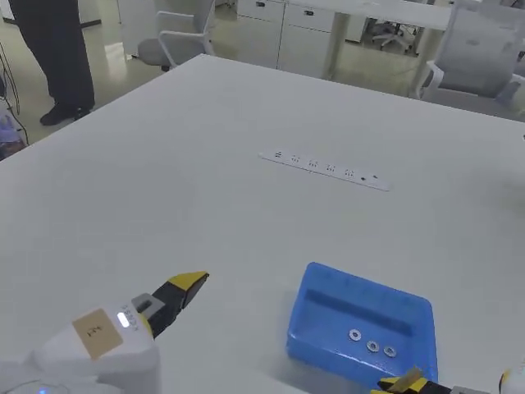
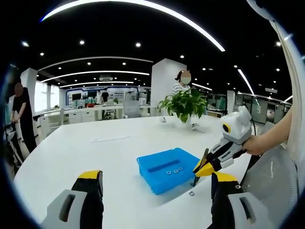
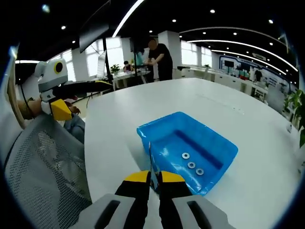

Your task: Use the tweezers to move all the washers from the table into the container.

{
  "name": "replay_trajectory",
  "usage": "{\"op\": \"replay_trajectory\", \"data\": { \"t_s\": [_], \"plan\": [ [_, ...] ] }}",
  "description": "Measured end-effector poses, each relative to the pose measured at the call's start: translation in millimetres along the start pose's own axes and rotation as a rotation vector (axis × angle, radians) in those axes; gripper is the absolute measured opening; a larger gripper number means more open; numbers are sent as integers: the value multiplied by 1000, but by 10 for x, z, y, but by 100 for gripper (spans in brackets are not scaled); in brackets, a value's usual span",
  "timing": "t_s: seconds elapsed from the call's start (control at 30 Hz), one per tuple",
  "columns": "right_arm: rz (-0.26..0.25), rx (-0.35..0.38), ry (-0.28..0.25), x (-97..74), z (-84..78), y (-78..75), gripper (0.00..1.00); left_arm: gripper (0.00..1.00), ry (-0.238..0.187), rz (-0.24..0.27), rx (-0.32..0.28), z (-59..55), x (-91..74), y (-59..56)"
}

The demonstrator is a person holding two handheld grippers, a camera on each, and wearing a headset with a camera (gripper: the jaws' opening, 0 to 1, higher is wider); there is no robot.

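Note:
A blue container (image 1: 328, 287) stands near the table's front edge with three washers (image 1: 372, 346) in it. They also lie in the container (image 3: 162, 133) as washers (image 3: 191, 164) in the right gripper view. My right gripper (image 3: 155, 179) is shut on thin tweezers (image 3: 149, 157) just in front of the container's near wall. In the left gripper view that right gripper (image 2: 202, 168) points the tweezers (image 2: 197, 179) down at a single washer (image 2: 191, 193) on the table beside the container (image 2: 157, 179). My left gripper (image 2: 157, 188) is open and holds nothing; it hovers left of the container (image 1: 187, 287).
A white power strip (image 1: 324, 168) lies at mid table. Office chairs (image 1: 176, 37) and a standing person (image 1: 53, 49) are beyond the far edges. A potted plant (image 2: 183, 105) stands on the far side of the table. A mesh chair back (image 3: 47, 167) is close by.

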State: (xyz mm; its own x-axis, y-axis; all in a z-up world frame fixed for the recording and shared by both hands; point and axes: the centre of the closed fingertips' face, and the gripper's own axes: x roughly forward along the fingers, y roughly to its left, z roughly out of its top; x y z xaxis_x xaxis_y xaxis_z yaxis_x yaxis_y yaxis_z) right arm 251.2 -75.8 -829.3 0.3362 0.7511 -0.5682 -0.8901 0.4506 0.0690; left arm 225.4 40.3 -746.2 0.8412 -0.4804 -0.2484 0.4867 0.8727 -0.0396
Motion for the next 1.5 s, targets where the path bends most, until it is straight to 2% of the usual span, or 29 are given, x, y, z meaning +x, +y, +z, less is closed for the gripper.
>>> {"op": "replay_trajectory", "data": {
  "t_s": [0.07, 0.17, 0.37, 0.47, 0.57, 0.83, 0.93, 1.1, 1.33, 1.5],
  "plan": [
    [-4, -10, 5, -1, -3, -5, 3, 97, -6, 4, -9, 9, -6, 17],
    [-4, 13, 2, -11, -6, -35, 3, 96, -6, -1, -17, 9, -1, 7],
    [-12, 137, -31, -55, -10, -72, 2, 96, 13, -25, 1, -20, 20, -49],
    [6, 184, -73, -104, 77, -25, 2, 96, 12, -21, 1, -20, 18, -39],
    [20, 196, -97, -162, 178, -2, 2, 96, 12, -21, -10, -23, 19, -37],
    [47, 192, -171, -320, 587, -29, 2, 96, 5, -16, -4, -11, 15, -31],
    [47, 171, -209, -391, 818, -52, 2, 96, 5, -18, -11, -13, 11, -30],
    [42, 143, -245, -449, 1054, -90, 2, 96, 7, -20, -3, -17, 12, -38],
    [35, 100, -252, -376, 1193, -226, 2, 96, 3, -18, -8, -12, 8, -29],
    [38, 85, -241, -256, 1260, -313, 2, 96, 0, -18, -9, -7, 8, -27]
  ]
}}
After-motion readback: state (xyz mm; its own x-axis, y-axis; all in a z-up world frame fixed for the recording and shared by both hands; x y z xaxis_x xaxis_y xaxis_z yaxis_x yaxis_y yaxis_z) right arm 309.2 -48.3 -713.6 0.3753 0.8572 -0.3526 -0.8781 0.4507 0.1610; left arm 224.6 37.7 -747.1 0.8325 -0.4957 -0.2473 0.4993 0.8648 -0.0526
